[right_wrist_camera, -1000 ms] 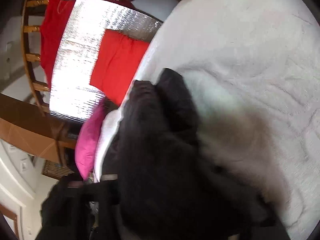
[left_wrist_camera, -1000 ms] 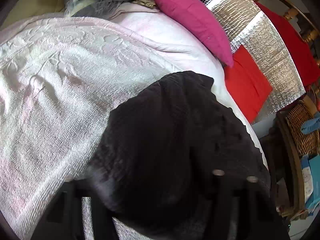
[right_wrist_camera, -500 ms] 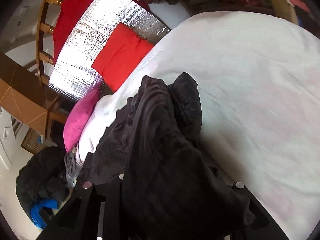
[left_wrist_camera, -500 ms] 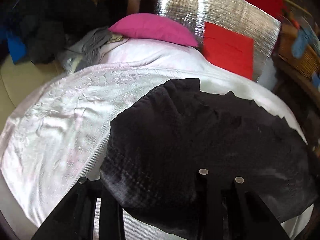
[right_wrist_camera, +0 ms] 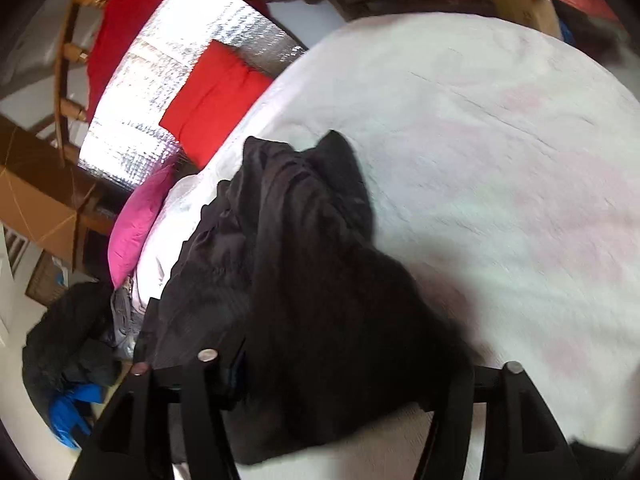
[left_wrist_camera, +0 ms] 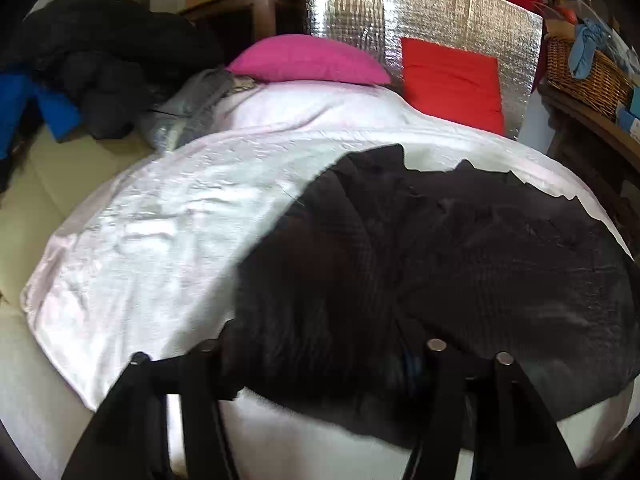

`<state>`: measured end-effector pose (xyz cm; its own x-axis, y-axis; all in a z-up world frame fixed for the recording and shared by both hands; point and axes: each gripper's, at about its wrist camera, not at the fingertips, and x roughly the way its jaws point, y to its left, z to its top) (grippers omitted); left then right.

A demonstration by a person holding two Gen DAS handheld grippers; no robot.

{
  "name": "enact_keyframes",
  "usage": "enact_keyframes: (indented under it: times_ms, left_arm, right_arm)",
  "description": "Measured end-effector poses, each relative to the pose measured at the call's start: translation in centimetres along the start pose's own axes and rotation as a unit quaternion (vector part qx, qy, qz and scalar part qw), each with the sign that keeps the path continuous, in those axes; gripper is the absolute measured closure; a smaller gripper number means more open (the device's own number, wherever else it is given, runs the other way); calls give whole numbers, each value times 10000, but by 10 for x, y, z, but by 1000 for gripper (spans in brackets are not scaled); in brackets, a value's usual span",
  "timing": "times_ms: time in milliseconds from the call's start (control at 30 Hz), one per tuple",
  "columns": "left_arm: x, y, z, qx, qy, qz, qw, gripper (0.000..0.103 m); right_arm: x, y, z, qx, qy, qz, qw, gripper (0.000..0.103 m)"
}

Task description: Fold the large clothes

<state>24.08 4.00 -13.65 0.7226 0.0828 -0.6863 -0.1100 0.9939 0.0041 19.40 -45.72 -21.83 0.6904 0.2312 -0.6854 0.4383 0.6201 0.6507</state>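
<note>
Left tool (left_wrist_camera: 320,364): its jaws have just been opening and now stand apart; the near hem of the black garment (left_wrist_camera: 440,264) lies between them, bunched, and I cannot see the pads pressing on it.
Right tool (right_wrist_camera: 356,364): its jaws too have just been opening; a thick fold of the same garment is heaped between them, seemingly loose.
Where the garment is: on the bed's pale quilt (left_wrist_camera: 168,240), spreading away from both tools toward the pink pillow (left_wrist_camera: 308,60) and the red cushion (left_wrist_camera: 452,76).
Long axis: in the left wrist view it runs across, from the left tool off to the right; its jagged far edge faces the cushions.
Nearer hand: I judge neither, since each sits at the near hem, at opposite ends.
Edges: the near hem lies close to the quilt's front edge; the garment's right end nears the bed's side.
Open room: a broad bare stretch of quilt lies left of the garment, and more beyond it.
Clutter to avoid: dark coats (left_wrist_camera: 100,60) piled past the quilt's far left corner.
</note>
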Motion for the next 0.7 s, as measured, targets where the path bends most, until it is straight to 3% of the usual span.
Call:
enact_keyframes:
  times_ms: [100,233,500,700]
  left_arm:
    - [-39,10,-2,40,-511,373,9980,26]
    - [-96,18,-2,172,-1154,649,9911,15]
    - [-201,19,19,328,-1594,735,9839,2]
    - [-270,20,25,174,-2067,878,9743,1]
  right_arm:
    - [-37,-1,-8,-427,-84,-344,9985,33]
    - [-91,15,-22,-1234,-616,-907,9863,33]
    - [-159,109,-73,-2859,-1205,-900,9464,32]
    - [-203,164,-119,-3629,-1715,-872,9117,32]
